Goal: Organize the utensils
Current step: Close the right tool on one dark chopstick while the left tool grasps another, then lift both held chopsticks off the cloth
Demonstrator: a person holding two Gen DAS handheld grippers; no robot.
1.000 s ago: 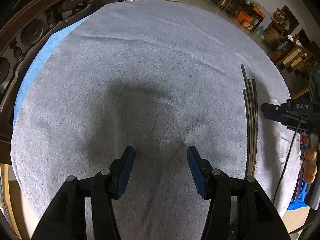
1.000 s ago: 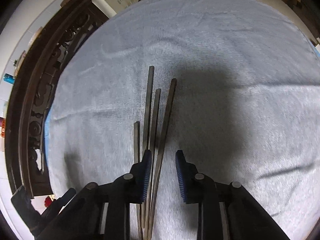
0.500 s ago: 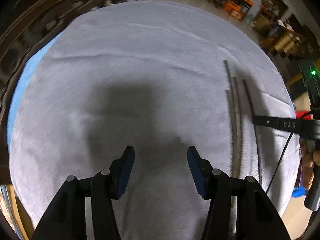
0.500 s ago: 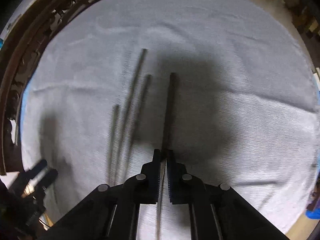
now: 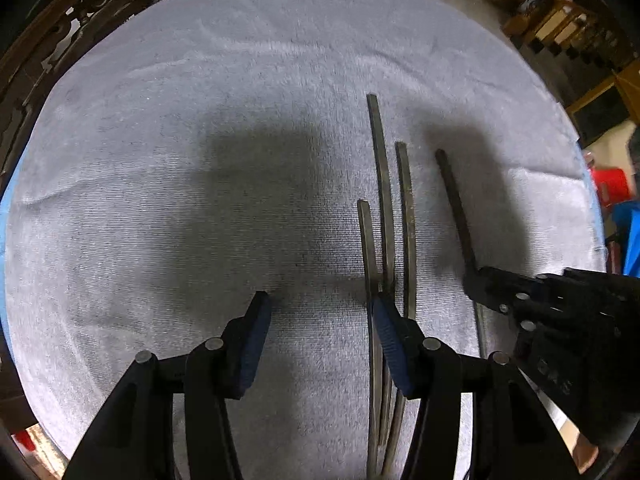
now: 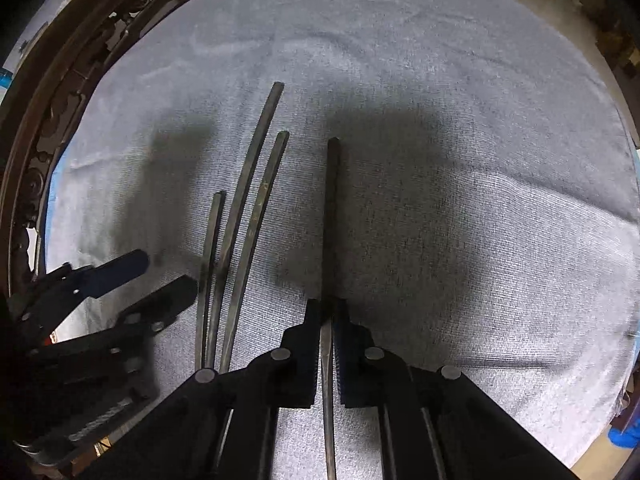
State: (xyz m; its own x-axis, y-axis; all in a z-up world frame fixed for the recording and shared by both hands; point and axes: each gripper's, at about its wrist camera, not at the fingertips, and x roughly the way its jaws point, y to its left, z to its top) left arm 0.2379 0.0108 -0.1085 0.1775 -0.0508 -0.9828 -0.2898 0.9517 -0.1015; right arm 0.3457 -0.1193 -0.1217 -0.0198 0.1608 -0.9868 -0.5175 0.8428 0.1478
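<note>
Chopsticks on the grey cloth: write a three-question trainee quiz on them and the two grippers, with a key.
1. True or false: the left gripper is shut on a chopstick.
2. How many chopsticks lie loose in the group on the grey cloth?
A. one
B. three
C. five
3. Fill in: the right gripper is shut on the ____ chopstick, apart from the group.

Key:
1. False; its jaws stand open over the cloth.
2. B.
3. Fourth (single).

A grey towel [image 5: 200,208] carries three dark chopsticks [image 6: 240,216] side by side.
</note>
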